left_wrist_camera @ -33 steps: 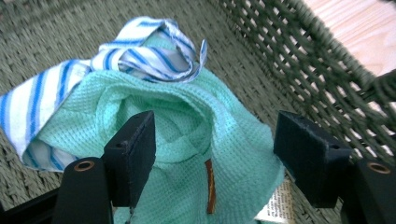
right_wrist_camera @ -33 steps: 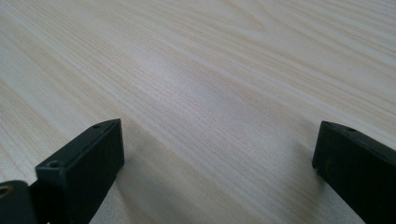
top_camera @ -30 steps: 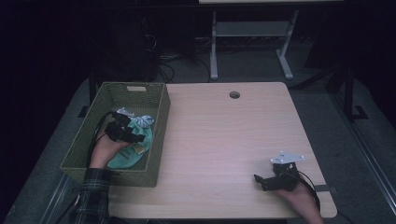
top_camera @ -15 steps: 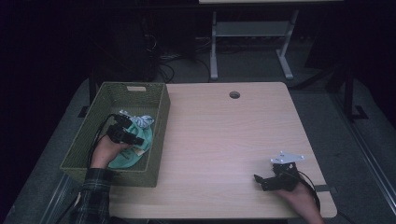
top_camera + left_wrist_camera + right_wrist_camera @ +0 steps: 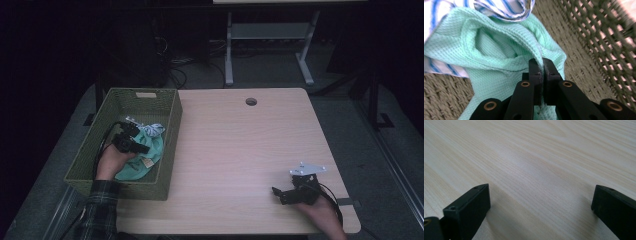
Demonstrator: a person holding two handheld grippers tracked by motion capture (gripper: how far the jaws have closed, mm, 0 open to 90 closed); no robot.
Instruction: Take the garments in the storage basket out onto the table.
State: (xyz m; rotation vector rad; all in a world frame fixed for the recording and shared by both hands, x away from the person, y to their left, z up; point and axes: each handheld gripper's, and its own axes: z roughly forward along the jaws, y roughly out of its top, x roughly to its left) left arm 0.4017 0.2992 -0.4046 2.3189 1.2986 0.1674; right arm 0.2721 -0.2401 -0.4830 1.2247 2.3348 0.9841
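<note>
A mint-green waffle cloth (image 5: pixel 499 50) lies in the woven green basket (image 5: pixel 165 150) at the table's left, with a blue-striped white cloth (image 5: pixel 499 10) beside and under it. My left gripper (image 5: pixel 542 65) is down in the basket, and its jaws have just been closing: they now pinch a raised fold of the green cloth (image 5: pixel 150 155). In the high view the left gripper (image 5: pixel 142 146) sits over that cloth. My right gripper (image 5: pixel 280 192) rests near the table's front right corner, jaws wide apart over bare wood (image 5: pixel 536 170), nothing between them (image 5: pixel 540 195).
The wooden table (image 5: pixel 240 145) has a round cable hole (image 5: pixel 251 101) near its far edge. The basket's wicker wall (image 5: pixel 604 37) stands close on the right of the left gripper. A metal stand's legs (image 5: pixel 230 65) and cables lie on the floor beyond.
The left gripper's jaws have come together on the green cloth inside the basket. Both hands stay where they were.
</note>
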